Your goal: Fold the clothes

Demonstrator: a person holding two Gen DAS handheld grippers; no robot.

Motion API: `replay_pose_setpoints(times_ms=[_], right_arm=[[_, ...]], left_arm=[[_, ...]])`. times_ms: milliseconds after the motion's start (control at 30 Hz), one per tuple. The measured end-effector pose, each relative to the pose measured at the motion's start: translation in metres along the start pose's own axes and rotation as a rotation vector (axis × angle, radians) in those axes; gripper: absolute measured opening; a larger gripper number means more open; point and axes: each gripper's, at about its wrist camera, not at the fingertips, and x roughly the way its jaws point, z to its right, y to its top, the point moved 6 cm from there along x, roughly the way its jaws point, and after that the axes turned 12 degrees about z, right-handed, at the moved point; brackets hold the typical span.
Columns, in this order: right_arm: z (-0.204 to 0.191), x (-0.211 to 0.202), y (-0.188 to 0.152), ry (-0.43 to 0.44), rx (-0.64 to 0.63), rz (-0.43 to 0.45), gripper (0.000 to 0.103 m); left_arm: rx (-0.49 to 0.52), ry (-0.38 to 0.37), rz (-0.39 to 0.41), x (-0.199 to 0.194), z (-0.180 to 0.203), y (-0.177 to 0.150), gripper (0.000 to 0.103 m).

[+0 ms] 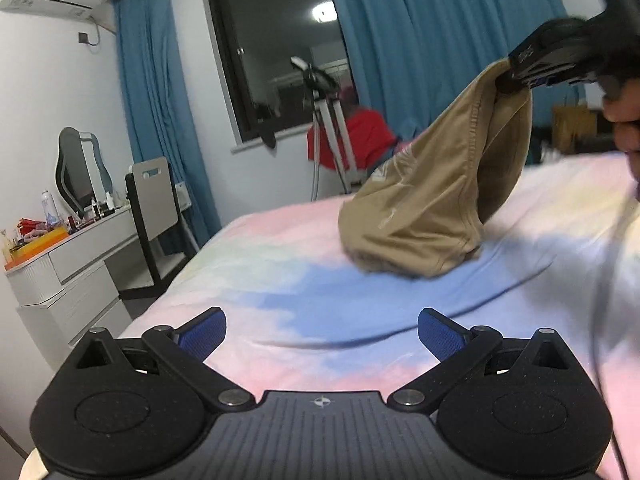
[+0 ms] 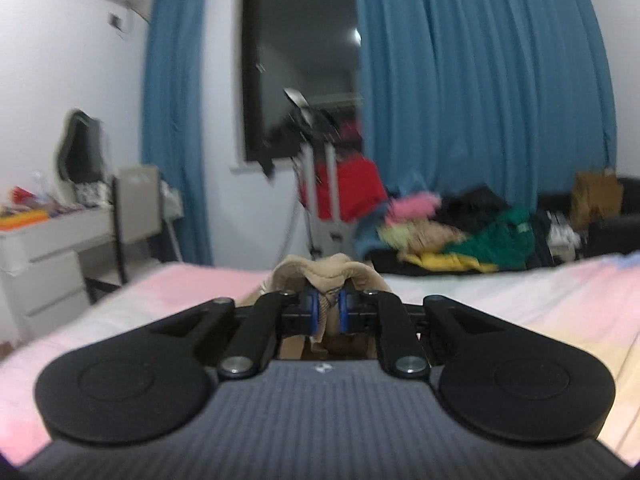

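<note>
Here, the tan garment (image 1: 432,200) is pinched at its top by the right gripper (image 2: 329,306) and lifted, its lower end resting on the pastel bedsheet (image 1: 280,264); the left gripper (image 1: 322,332) is held spread wide, empty, above the sheet.

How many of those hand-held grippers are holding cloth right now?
1. The right hand-held gripper is shut on the tan garment, lifting it off the bed. The left hand-held gripper is open and holds nothing.
</note>
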Motion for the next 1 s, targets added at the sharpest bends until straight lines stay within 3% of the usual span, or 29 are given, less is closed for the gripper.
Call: replay_pose_setpoints(times_ms=[167, 267, 400, 633, 667, 867, 1000], right_arm=[[-0.008, -0.071, 0.047, 0.063, 0.019, 0.106, 0.013], [-0.001, -0.102, 0.064, 0.076, 0.100, 0.150, 0.013], [0.013, -0.133, 0.072, 0.089, 0.235, 0.181, 0.013], [0.042, -0.141, 0.062, 0.115, 0.346, 0.200, 0.013], [0.045, -0.140, 0.060, 0.114, 0.341, 0.204, 0.013], [0.059, -0.134, 0.049, 0.100, 0.365, 0.212, 0.013], [0.069, -0.131, 0.041, 0.094, 0.404, 0.212, 0.013]], left_arm=[[0.023, -0.039, 0.033, -0.031, 0.009, 0.008, 0.103], [0.002, -0.131, 0.054, -0.046, 0.024, 0.010, 0.103], [0.115, -0.177, 0.057, -0.033, 0.057, 0.001, 0.102], [0.314, -0.255, 0.063, -0.012, 0.115, -0.013, 0.092], [0.341, -0.266, 0.064, -0.009, 0.123, -0.015, 0.086], [0.371, -0.220, 0.097, 0.029, 0.155, -0.021, 0.081], [0.479, -0.285, 0.120, 0.055, 0.182, -0.031, 0.075]])
